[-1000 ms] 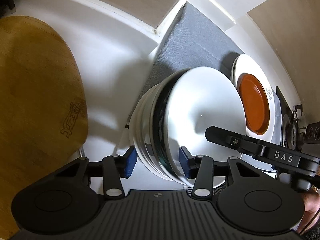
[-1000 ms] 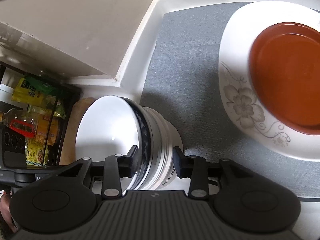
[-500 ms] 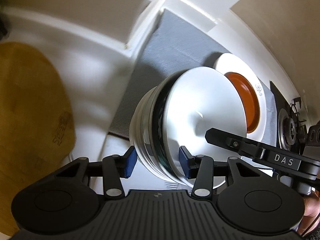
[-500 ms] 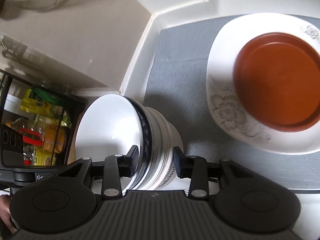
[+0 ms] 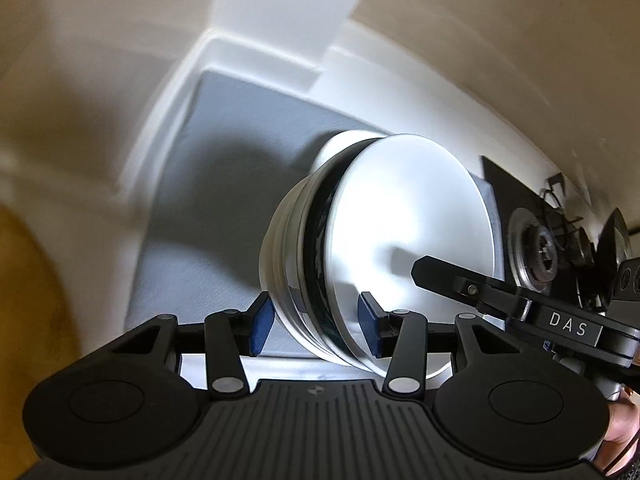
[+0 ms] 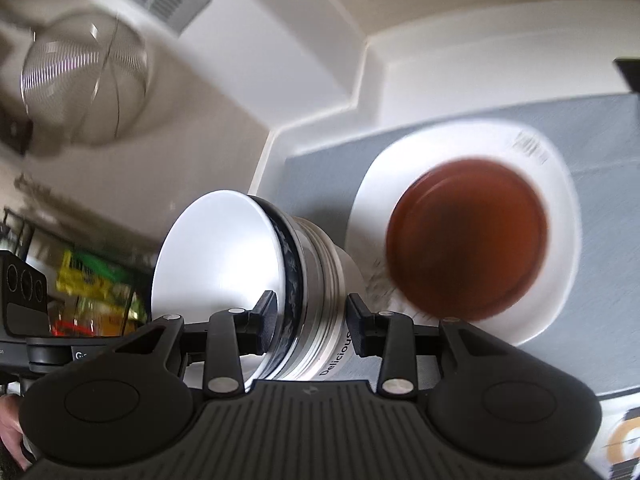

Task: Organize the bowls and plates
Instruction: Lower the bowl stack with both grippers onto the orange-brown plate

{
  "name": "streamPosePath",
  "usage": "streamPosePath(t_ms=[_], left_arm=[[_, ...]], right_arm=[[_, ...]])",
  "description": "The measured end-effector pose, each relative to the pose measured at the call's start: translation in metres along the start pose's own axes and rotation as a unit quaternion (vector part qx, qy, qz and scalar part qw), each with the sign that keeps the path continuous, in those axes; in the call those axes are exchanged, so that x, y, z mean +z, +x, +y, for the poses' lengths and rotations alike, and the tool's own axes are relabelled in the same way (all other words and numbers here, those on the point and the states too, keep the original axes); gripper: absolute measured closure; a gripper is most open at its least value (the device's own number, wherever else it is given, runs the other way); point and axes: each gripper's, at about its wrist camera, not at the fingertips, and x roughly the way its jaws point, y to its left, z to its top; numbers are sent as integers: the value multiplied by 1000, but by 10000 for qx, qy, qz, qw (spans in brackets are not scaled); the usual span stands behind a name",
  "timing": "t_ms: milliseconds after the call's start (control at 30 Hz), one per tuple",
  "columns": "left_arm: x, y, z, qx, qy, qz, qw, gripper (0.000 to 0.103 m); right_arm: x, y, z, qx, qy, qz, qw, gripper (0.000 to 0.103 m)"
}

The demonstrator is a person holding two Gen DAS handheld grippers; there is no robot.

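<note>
A nested stack of white bowls [image 5: 400,240], one with a dark blue patterned rim, hangs in the air, gripped from both sides. My left gripper [image 5: 316,330] is shut on the stack's rim edges with its blue pads. My right gripper [image 6: 312,322] is shut on the same stack of bowls [image 6: 224,264] from the opposite side, and its finger shows in the left wrist view. Beyond, on the grey mat [image 6: 320,176], lies a white floral plate [image 6: 560,208] with a red-brown plate [image 6: 468,244] on it.
A gas hob burner [image 5: 536,256] sits to the right of the mat. A wooden board [image 5: 28,300] lies at the left. A wire strainer [image 6: 84,80] hangs on the wall, and a rack of packets [image 6: 96,288] stands to the left.
Both grippers have lifted the bowl stack and carried it over the grey mat toward the plates. The wooden board has slid out toward the left edge, and the hob has come closer.
</note>
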Motion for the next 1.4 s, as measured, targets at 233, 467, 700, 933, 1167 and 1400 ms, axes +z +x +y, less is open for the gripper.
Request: streamPosePath(t_ms=[233,467,700,933,1167,1400], left_arm=[[29,3,-46,-200,401,-95,9990,54],[50,16,-71,-366,558,-80,9977,54],[57,51,-64,-348,433,168,9983,54],[59,90,-55,-339,402,289,9982,53],[55,116,-45,-359,388,272,9982,54],[47,127,-35,-366,385,275,9982,54]], right_arm=[[32,-43,-22,-138,50,-457,9988,62],[59,-64,-39,-321,47,-694,9971,61],[59,-41,-65,-353,207,-569,9975,61],[55,-10,-86,-447,292,-396,9978,60],[50,9,-104,-471,358,-328,9977,60],[40,21,-106,-577,327,-335,9972,59]])
